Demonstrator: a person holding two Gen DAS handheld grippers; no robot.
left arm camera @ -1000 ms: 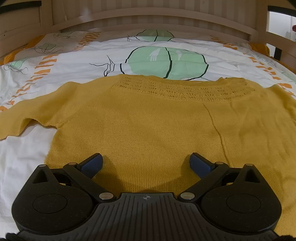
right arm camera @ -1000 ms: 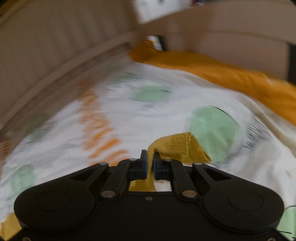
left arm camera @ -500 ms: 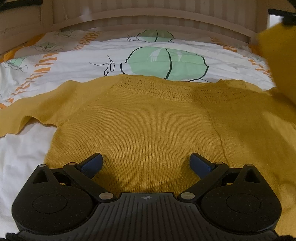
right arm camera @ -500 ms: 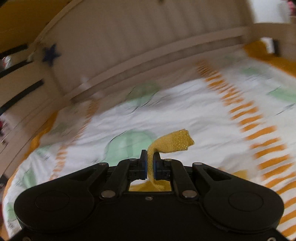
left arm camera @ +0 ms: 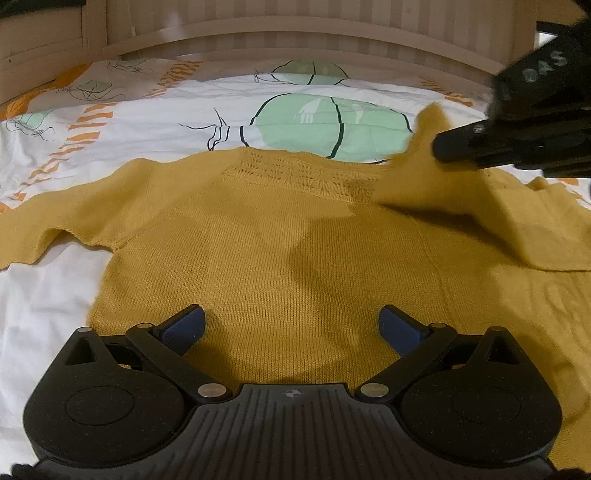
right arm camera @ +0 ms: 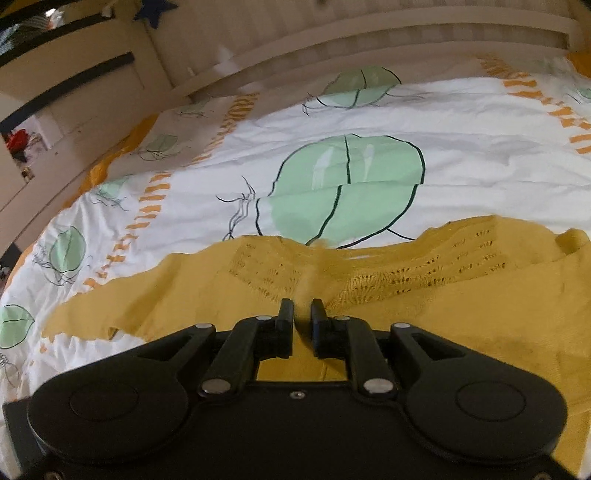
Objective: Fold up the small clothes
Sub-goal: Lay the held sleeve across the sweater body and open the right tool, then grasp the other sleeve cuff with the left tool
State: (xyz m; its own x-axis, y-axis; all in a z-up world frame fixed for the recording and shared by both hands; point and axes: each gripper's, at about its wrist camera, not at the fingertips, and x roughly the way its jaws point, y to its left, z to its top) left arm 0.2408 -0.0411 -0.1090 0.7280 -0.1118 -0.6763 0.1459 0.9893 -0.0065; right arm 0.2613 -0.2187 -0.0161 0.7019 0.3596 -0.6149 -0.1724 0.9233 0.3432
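A mustard-yellow knitted sweater (left arm camera: 280, 236) lies flat on the bed, neckline away from me. My left gripper (left arm camera: 291, 325) is open and empty, low over the sweater's hem. My right gripper (right arm camera: 303, 314) is shut on the sweater's right sleeve (right arm camera: 308, 273) and holds it over the upper body, near the lace yoke (right arm camera: 436, 266). In the left wrist view the right gripper (left arm camera: 439, 147) comes in from the upper right, with the sleeve (left arm camera: 461, 199) folded across the right shoulder. The left sleeve (left arm camera: 48, 221) lies spread out to the left.
The bed sheet (left arm camera: 147, 122) is white with green leaf shapes and orange stripes. A wooden bed rail (left arm camera: 295, 33) runs along the far side, and another rail (right arm camera: 92, 74) stands at the left.
My right gripper has swung left with the right sleeve, from out beside the bed to over the sweater's body. The left gripper has not moved.
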